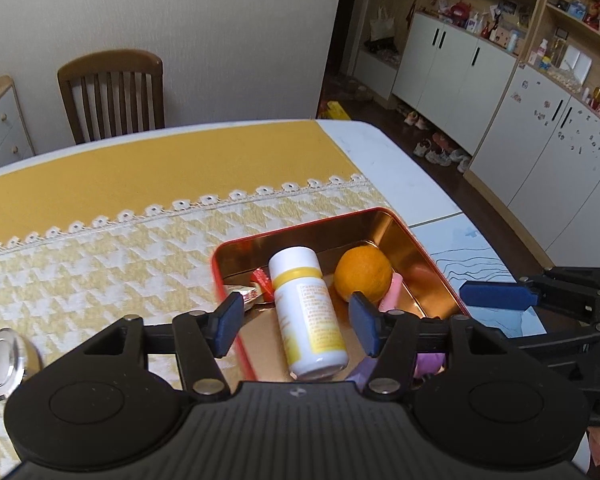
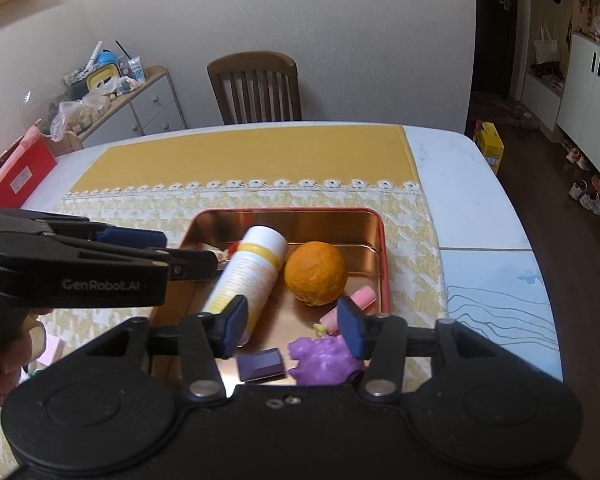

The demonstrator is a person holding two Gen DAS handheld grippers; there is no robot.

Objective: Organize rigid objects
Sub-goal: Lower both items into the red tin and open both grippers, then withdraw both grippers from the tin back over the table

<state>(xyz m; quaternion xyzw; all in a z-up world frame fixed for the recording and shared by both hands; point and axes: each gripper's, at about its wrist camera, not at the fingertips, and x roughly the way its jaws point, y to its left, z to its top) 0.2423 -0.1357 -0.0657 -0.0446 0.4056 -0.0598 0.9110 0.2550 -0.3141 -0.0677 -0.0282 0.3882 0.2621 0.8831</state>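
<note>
A red-rimmed gold tin tray (image 1: 380,216) (image 2: 284,211) sits on the yellow patterned cloth. In it lie a white bottle (image 1: 308,312) (image 2: 248,276) with a yellow band, an orange (image 1: 363,274) (image 2: 315,273), a pink piece (image 2: 356,304), a purple toy (image 2: 324,360) and a small dark box (image 2: 259,365). My left gripper (image 1: 298,324) hovers open above the bottle without touching it. My right gripper (image 2: 293,330) hovers open over the tray's near end, above the purple toy and the box. Neither holds anything.
A shiny round metal lid (image 1: 4,360) lies on the cloth left of the tray. A wooden chair (image 2: 256,88) stands behind the table. A red box (image 2: 20,176) sits at the table's left edge. A hand (image 2: 4,360) grips the left tool.
</note>
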